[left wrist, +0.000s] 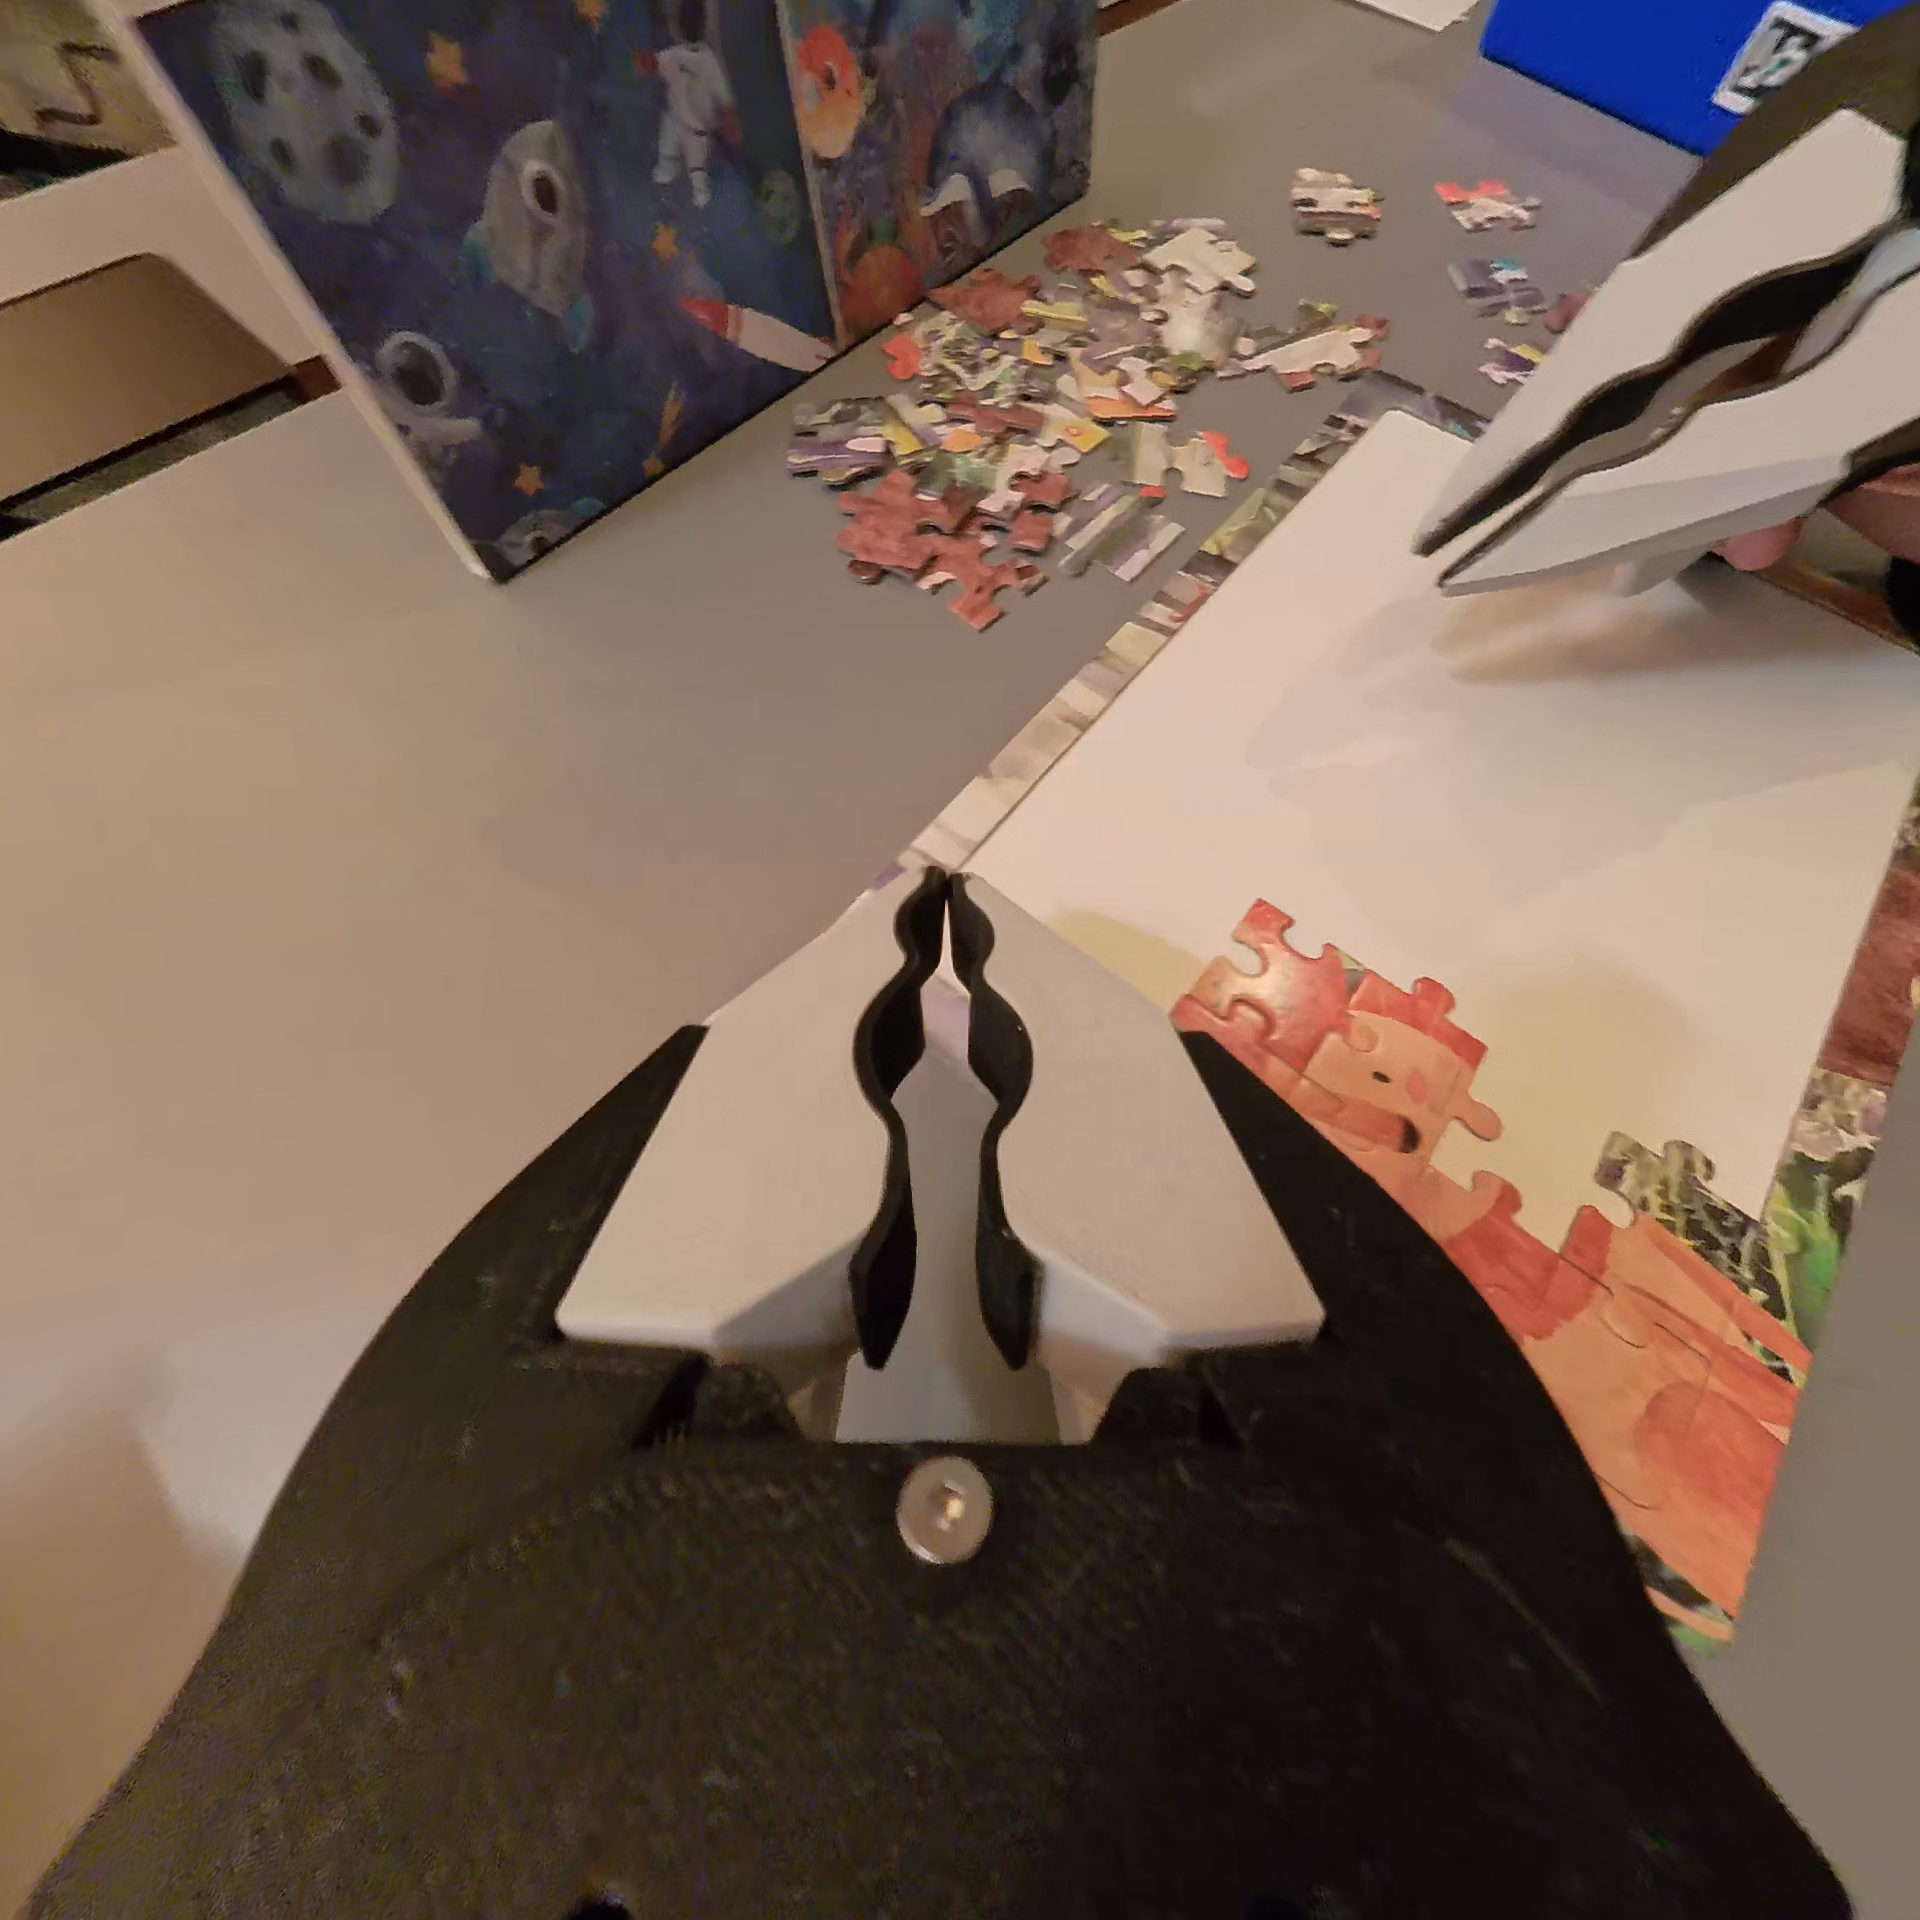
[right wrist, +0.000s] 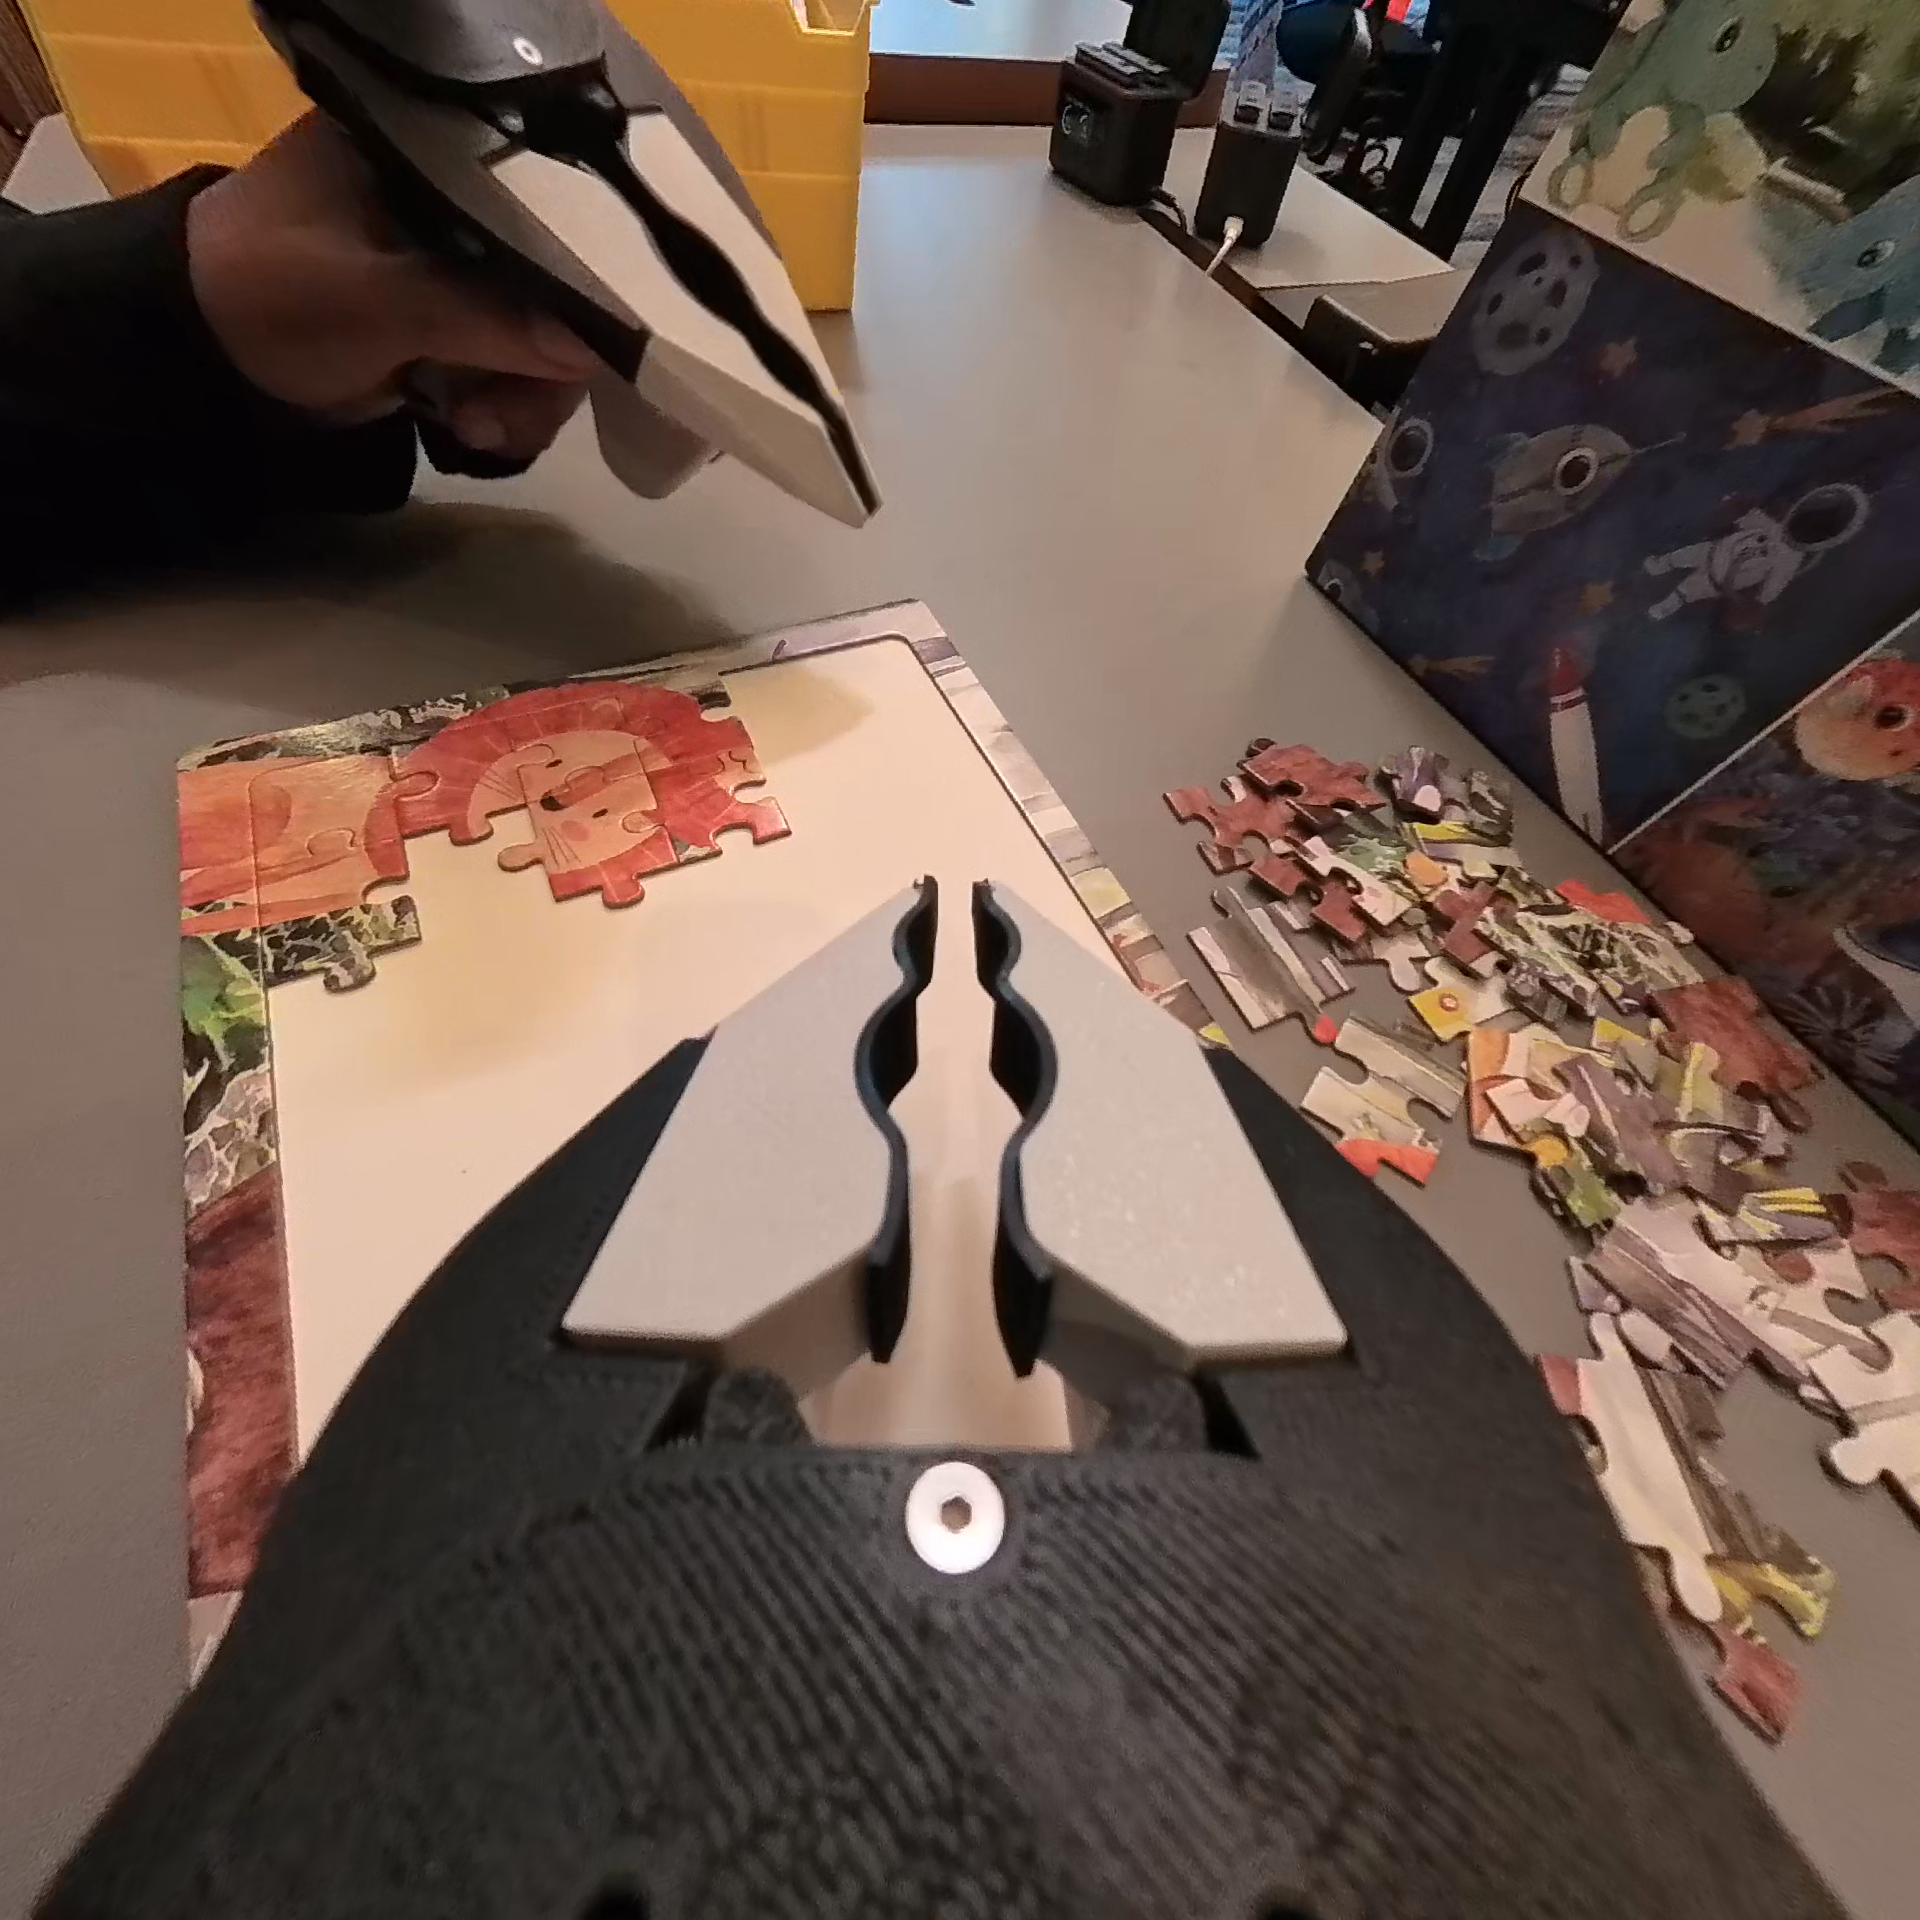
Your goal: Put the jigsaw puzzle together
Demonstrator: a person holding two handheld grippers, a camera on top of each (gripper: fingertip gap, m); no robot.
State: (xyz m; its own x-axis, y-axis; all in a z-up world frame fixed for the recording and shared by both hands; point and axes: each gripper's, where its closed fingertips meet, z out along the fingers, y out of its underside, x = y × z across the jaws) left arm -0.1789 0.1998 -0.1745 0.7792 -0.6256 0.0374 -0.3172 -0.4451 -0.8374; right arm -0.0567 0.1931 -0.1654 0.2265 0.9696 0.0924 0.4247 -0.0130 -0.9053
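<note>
Right tool [right wrist: 951, 888]: fingers slightly apart, nothing between them; hovers over the bare white middle of the puzzle tray [right wrist: 582, 1039], pointing toward the loose pile, so my guess is it's lined up for the next pick.
Left tool [left wrist: 948, 883]: tips together, empty as far as I can tell; sits at the tray's near corner in its own view, and the right wrist view shows it raised off the desk [right wrist: 1091, 436], held by a hand [right wrist: 343, 312]; likely parked clear so the other tool has room.
Tray holds the assembled part: lion section [right wrist: 582, 790] with orange and red pieces joined, plus a few green and dark pieces along the printed border; most of the tray's recess is unfilled, so the task is early.
Loose pieces [right wrist: 1507, 987] lie in a heap on the desk just beside the tray's right edge, some overlapping, mixed face-up colours; close placement keeps the reach short; overlaps could make a single-piece pinch awkward.
Beyond the heap: illustrated box [right wrist: 1621, 582] standing upright, space and sea artwork; contents hidden.
Far end: yellow bin [right wrist: 769, 135], inside not visible; dark chargers [right wrist: 1174, 145] by the desk edge.
</note>
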